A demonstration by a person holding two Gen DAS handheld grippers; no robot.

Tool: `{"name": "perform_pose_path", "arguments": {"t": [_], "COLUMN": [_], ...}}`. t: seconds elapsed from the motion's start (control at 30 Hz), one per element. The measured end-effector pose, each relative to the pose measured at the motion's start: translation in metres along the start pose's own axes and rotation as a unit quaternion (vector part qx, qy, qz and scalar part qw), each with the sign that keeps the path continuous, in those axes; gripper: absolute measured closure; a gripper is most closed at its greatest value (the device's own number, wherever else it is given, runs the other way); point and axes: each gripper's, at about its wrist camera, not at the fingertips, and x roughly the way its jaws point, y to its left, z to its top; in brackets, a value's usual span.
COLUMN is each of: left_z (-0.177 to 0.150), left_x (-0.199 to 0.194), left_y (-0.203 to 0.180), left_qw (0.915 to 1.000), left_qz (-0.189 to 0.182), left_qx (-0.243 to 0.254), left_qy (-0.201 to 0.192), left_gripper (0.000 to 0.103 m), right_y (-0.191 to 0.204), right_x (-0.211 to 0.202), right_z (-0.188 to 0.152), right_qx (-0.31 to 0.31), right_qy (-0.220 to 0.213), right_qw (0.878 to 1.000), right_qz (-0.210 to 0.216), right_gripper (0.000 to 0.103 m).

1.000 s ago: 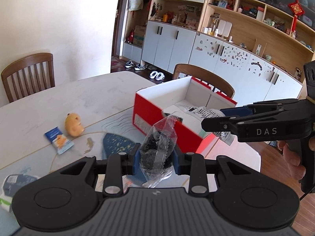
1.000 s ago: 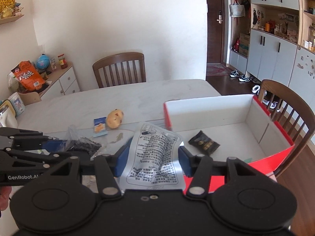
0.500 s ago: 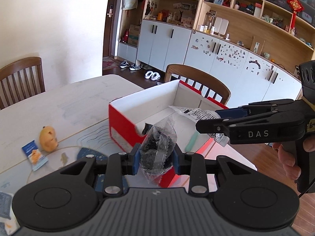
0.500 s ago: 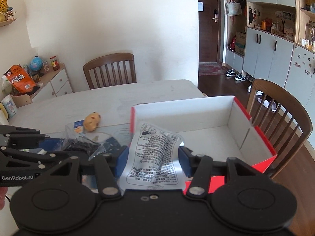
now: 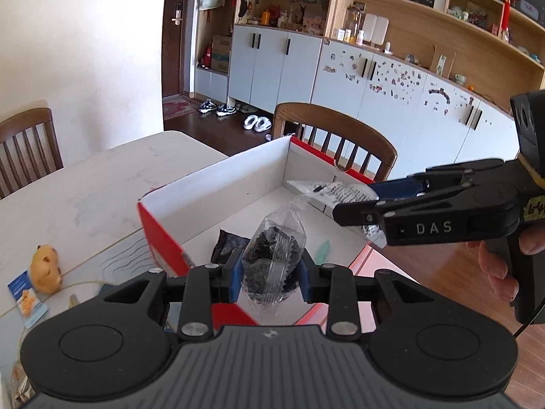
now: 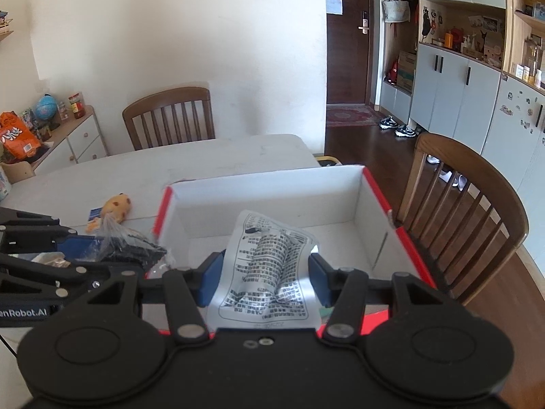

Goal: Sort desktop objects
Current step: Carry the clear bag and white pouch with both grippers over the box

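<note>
My left gripper is shut on a clear bag of dark pieces and holds it over the near edge of the red box with a white inside. My right gripper is shut on a silver printed packet and holds it above the box; it also shows in the left wrist view. A black sachet and a pale green item lie on the box floor.
An orange plush toy and a small blue card lie on the white table left of the box. Wooden chairs stand behind the box and at the far side.
Both grippers have moved forward and right with their loads, from beside the box to above its opening. The toy and card have slid to the left of view.
</note>
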Motion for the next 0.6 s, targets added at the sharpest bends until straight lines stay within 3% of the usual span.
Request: {"name": "perform_pose_path", "arguments": {"t": [0.6], "left_z": [0.029], "left_x": [0.074], "left_y": [-0.018], "left_qw": [0.9957], "left_qz": [-0.004], "left_qx": [0.057], "left_qy": [0.073], "left_gripper": [0.072], "right_y": [-0.043], "right_x": [0.046], "right_z": [0.010], "right_qx": [-0.008], "right_qy": [0.027], "right_qw": [1.000], "right_qz": [-0.007], "right_gripper": [0.049]}}
